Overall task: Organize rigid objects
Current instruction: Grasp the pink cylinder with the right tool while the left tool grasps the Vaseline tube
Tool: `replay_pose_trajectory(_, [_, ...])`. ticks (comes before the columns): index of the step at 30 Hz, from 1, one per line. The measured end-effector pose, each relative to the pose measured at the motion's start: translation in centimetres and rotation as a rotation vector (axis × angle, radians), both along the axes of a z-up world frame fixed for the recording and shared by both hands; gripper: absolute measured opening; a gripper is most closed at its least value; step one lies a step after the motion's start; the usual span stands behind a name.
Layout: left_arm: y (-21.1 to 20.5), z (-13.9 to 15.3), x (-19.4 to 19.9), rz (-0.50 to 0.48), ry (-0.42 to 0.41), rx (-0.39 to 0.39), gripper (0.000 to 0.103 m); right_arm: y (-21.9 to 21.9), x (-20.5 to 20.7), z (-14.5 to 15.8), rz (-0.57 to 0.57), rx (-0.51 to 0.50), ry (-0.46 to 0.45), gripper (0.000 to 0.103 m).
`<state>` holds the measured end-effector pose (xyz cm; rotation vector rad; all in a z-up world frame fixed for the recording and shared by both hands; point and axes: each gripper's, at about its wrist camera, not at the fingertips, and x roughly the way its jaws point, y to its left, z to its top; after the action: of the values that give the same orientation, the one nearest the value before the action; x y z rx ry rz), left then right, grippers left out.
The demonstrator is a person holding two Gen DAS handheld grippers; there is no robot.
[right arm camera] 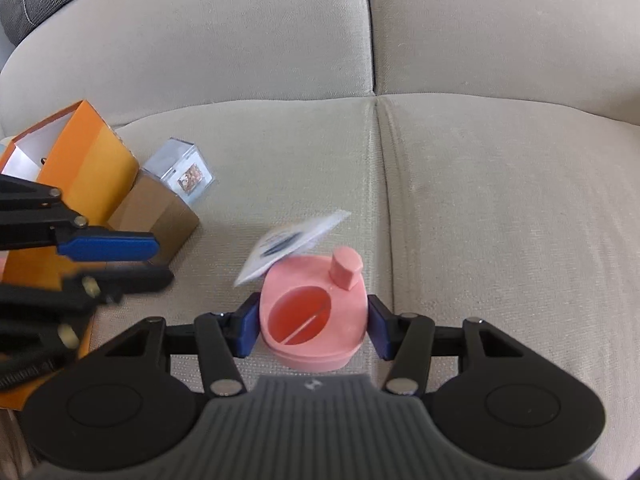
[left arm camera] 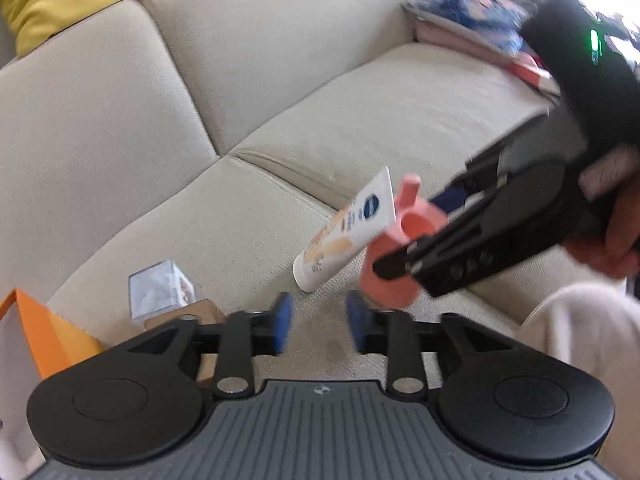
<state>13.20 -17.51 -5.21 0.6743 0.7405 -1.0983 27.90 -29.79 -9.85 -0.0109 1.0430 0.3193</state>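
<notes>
A pink plastic lid with a stubby knob sits between the blue pads of my right gripper, which is shut on it above the beige sofa seat. From the left wrist view, the same pink lid shows in the right gripper, held by a hand. A white cream tube tilts cap-down on the seat just behind the lid; the tube is blurred in the right wrist view. My left gripper is open with nothing between its pads, and the left gripper is left of the tube.
An orange open box, a brown cardboard box and a clear plastic cube cluster at the seat's left. A yellow cushion lies atop the backrest, stacked items lie far right, and a pale cloth near right.
</notes>
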Motion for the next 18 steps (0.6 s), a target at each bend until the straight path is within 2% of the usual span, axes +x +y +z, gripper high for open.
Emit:
replay_pose_trajectory(5, [-1.7, -1.6, 0.0, -0.100, -0.126, 0.010, 0.052, -0.2, 0.0, 0.6, 0.028, -0.011, -0.033, 0.056])
replay_pose_trajectory(10, [-3.8, -3.5, 0.2, -0.162, -0.169, 0.037, 0.056, -0.6, 1.5, 0.9, 0.052, -0.037, -0.054, 0.056])
replay_pose_trajectory(12, [-4.7, -4.1, 0.4, -0.162, -0.205, 0.038, 0.056, -0.6, 2.1, 0.9, 0.055, -0.036, -0.059, 0.056])
replay_pose_trajectory(14, [-5.4, -4.5, 1.0, -0.150, -0.203, 0.031, 0.056, -0.5, 2.7, 0.8, 0.058, -0.038, -0.059, 0.056])
replay_pose_trajectory(16, [-5.9, -5.0, 1.4, -0.142, -0.181, 0.023, 0.052, -0.4, 3.4, 0.5, 0.058, -0.036, -0.054, 0.056])
replay_pose_trajectory(17, [-5.9, -5.1, 1.5, -0.137, -0.174, 0.019, 0.046, -0.4, 3.6, 0.4, 0.057, -0.034, -0.052, 0.056])
replay_pose_trajectory(18, [-5.9, -5.1, 1.5, -0.132, -0.167, 0.015, 0.035, -0.6, 3.7, 0.3, 0.055, -0.033, -0.050, 0.056])
